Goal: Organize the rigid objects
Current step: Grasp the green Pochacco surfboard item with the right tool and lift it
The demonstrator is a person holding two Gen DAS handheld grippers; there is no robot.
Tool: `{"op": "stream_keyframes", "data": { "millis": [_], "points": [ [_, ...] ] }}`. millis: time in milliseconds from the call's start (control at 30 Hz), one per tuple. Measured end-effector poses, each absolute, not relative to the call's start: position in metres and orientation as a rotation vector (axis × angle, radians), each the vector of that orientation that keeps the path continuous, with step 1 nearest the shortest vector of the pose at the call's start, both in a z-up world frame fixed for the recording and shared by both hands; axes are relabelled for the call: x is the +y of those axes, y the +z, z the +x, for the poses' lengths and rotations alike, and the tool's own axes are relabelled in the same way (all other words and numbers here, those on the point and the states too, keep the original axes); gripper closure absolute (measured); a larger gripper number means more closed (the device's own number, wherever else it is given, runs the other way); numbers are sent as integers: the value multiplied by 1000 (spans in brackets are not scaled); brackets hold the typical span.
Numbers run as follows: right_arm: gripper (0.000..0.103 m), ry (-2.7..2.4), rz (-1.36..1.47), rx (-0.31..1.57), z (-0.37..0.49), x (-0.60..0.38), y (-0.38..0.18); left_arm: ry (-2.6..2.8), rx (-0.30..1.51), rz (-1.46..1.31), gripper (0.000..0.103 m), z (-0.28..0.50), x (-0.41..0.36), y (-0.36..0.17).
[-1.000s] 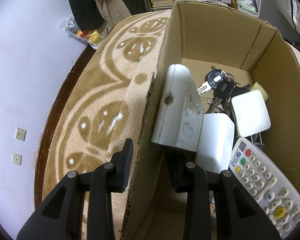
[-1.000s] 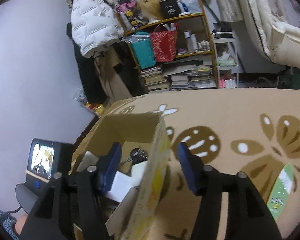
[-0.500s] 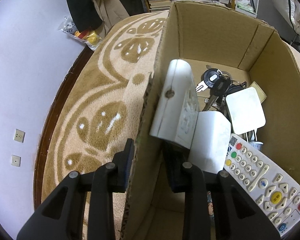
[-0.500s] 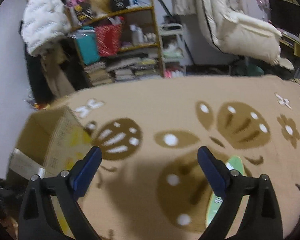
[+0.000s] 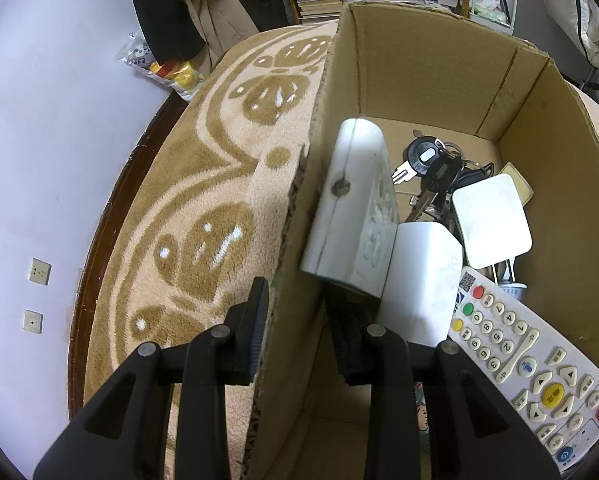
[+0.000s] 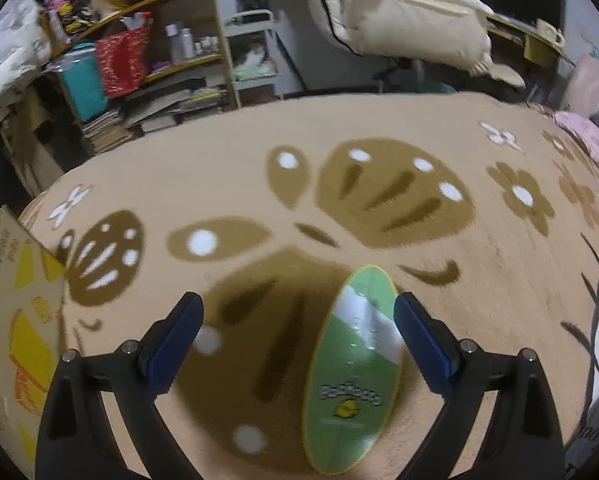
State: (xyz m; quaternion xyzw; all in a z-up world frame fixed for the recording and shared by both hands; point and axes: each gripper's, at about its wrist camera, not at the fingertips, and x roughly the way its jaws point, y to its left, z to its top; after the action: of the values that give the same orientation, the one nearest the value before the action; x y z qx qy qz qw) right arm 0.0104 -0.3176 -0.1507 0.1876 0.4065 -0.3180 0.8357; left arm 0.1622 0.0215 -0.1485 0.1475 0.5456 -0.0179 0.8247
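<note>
- While our left tool (image 5: 295,332) straddles the box (image 5: 427,68) wall, fingers near it but not visibly pinching, our right tool (image 6: 297,340) hangs wide open over the rug (image 6: 379,128).
- Green card (image 6: 353,364) lies flat between the right fingers, nearer the right-hand one; long axis runs away from us, along the fingers.
- Right hand is nearer.
- Card's near end is blurred; box contents (remote (image 5: 531,368), keys (image 5: 431,164)) partly overlap.
</note>
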Motion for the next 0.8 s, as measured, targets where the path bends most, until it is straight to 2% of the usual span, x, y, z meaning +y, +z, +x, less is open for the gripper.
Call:
{"op": "stream_keyframes", "data": {
  "millis": [200, 300, 367, 467, 800],
  "points": [
    [3, -691, 488, 926, 8, -326, -173, -38, 1159, 317, 74, 162, 21, -149],
    [8, -679, 476, 959, 12, -323, -180, -37, 1159, 318, 74, 162, 21, -149],
    [17, -683, 455, 964, 14, -319, -180, -38, 1159, 318, 74, 162, 21, -149],
    [22, -664, 431, 972, 18, -313, -179, -38, 1159, 317, 74, 162, 21, -149],
    [22, -699, 459, 949, 12, -318, -177, -37, 1159, 318, 74, 162, 21, -149]
  ]
}}
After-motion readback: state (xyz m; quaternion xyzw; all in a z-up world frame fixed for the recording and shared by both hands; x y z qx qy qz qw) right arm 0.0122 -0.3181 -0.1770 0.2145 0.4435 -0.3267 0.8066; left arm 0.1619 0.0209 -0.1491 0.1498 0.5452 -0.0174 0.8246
